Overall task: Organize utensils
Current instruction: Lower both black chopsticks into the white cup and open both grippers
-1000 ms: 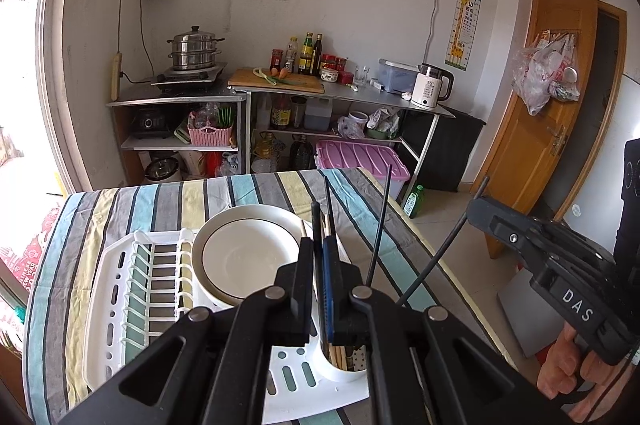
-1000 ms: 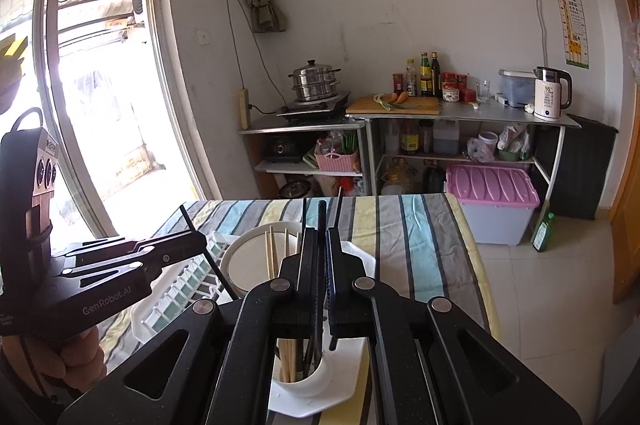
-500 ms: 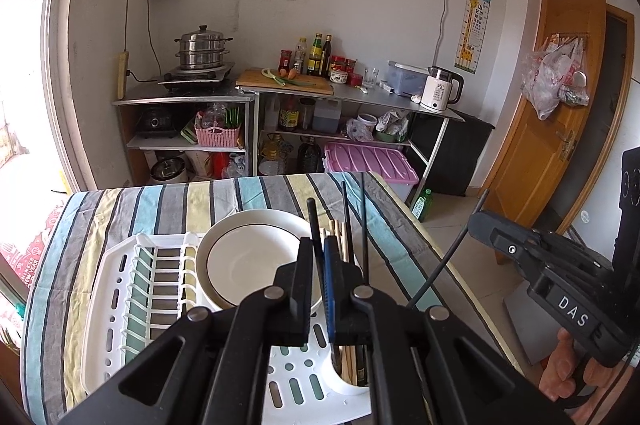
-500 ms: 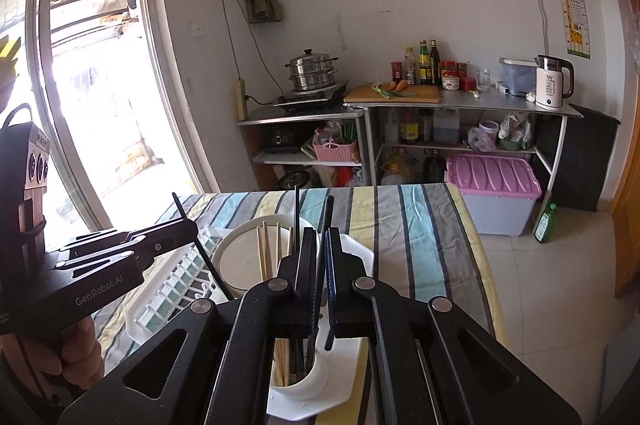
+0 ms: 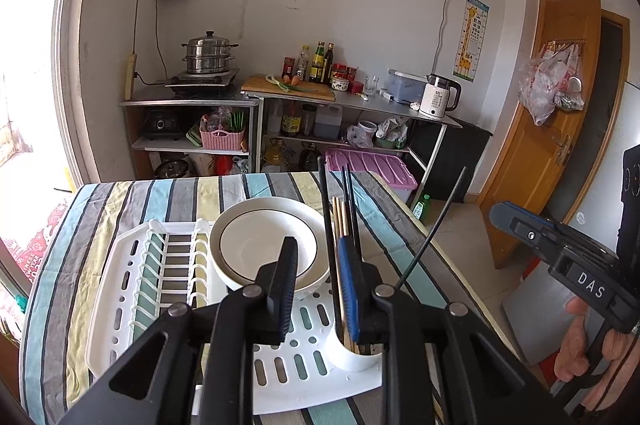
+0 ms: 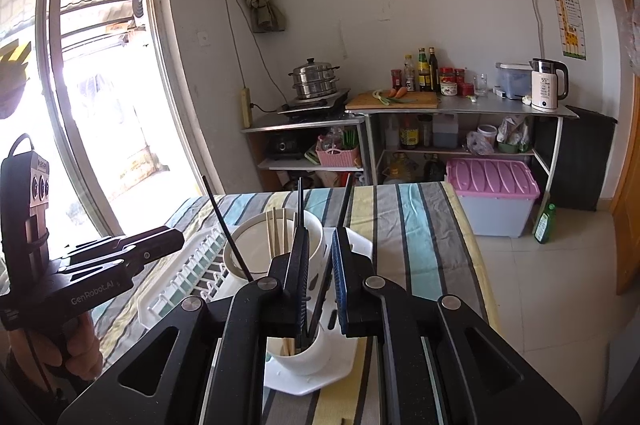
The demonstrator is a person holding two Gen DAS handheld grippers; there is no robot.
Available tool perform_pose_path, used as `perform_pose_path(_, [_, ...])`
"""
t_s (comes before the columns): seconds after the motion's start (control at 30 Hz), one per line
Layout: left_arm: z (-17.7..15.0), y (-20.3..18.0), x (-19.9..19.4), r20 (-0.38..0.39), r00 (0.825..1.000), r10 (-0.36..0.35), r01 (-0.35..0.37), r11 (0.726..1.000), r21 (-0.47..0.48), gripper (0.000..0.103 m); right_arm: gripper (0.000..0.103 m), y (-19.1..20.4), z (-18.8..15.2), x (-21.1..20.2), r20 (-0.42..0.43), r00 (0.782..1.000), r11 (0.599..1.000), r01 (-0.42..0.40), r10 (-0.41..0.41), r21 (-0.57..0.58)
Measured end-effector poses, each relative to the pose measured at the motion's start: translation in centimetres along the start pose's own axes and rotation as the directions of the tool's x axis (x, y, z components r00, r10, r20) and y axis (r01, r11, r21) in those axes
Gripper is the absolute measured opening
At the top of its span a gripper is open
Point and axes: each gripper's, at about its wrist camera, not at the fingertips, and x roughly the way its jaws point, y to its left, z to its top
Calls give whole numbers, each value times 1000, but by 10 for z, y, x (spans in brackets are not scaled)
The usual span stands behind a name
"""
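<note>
A white cup on the corner of the white dish rack holds wooden chopsticks and black chopsticks. My left gripper hovers over the cup with its jaws opening; a black chopstick stands loose beside its blue pad. My right gripper is also opening over the cup, and a black chopstick leans free between its pads. Each gripper shows in the other's view, the right gripper at the right and the left gripper at the left.
A white bowl rests in the rack behind the cup. The rack lies on a striped tablecloth, whose right edge drops to the tiled floor. Metal shelves with pots and bottles line the far wall.
Both grippers were shut on black chopsticks held upright over the cup. Their jaws have parted, and the chopsticks now lean free in the cup.
</note>
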Motion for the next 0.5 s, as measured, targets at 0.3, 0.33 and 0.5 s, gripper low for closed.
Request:
perform_pose_path(0.3, [-52, -3, -47, 27, 1000, -6, 6, 1000, 11, 22, 12, 16, -49, -53, 10, 1000, 1000, -13, 13, -27])
perform_pose_path(0.33, [-59, -5, -53, 31, 1000, -6, 5, 1000, 15, 22, 12, 19, -54, -58, 11, 1000, 999, -13, 13, -31])
perform_pose_path(0.5, [-87, -13, -75, 40, 999, -8, 7, 999, 34, 22, 12, 24, -83, -80, 0, 1000, 999, -9, 9, -40])
